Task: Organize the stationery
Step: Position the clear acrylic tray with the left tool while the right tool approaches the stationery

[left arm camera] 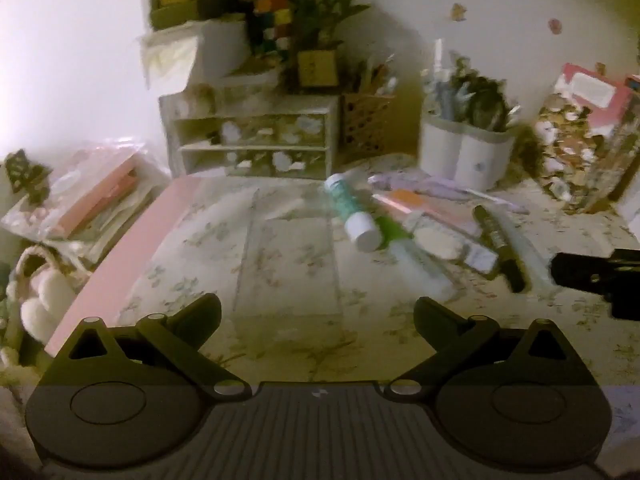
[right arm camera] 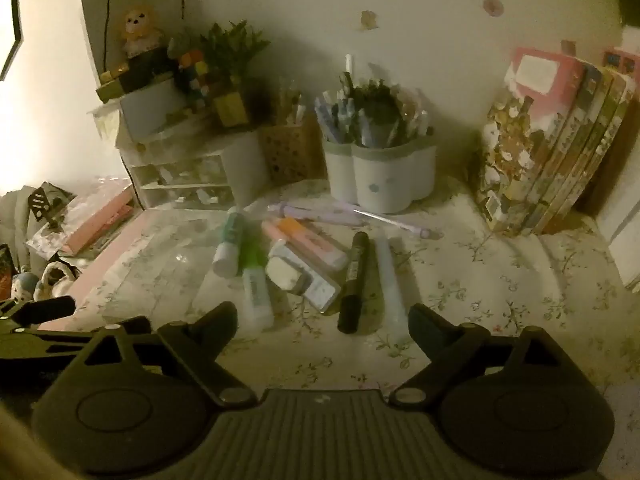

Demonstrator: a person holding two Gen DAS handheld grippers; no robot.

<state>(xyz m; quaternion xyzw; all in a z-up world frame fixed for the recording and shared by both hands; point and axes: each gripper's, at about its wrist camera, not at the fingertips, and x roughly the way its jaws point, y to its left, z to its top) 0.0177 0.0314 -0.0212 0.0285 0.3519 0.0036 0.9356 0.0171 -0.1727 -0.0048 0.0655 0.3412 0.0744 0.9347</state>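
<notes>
A pile of stationery lies on the floral cloth: a white bottle with a teal label (left arm camera: 352,212) (right arm camera: 230,248), a green highlighter (left arm camera: 394,236) (right arm camera: 254,284), a white eraser-like block (right arm camera: 286,272), a pink and orange highlighter (right arm camera: 304,240), a black marker (left arm camera: 500,248) (right arm camera: 354,280), a pale pen (right arm camera: 390,284) and a purple pen (right arm camera: 352,216). A clear plastic box (left arm camera: 288,264) (right arm camera: 160,264) sits left of the pile. My left gripper (left arm camera: 318,312) hangs open over the box's near end. My right gripper (right arm camera: 324,318) is open just short of the marker and pale pen, holding nothing.
At the back stand a white pen holder (right arm camera: 380,176) full of pens, a brown mesh cup (right arm camera: 288,156), a small drawer unit (left arm camera: 252,140) with plants on top, and upright books (right arm camera: 552,152) at the right. Pink packets (left arm camera: 100,196) and a soft toy lie left.
</notes>
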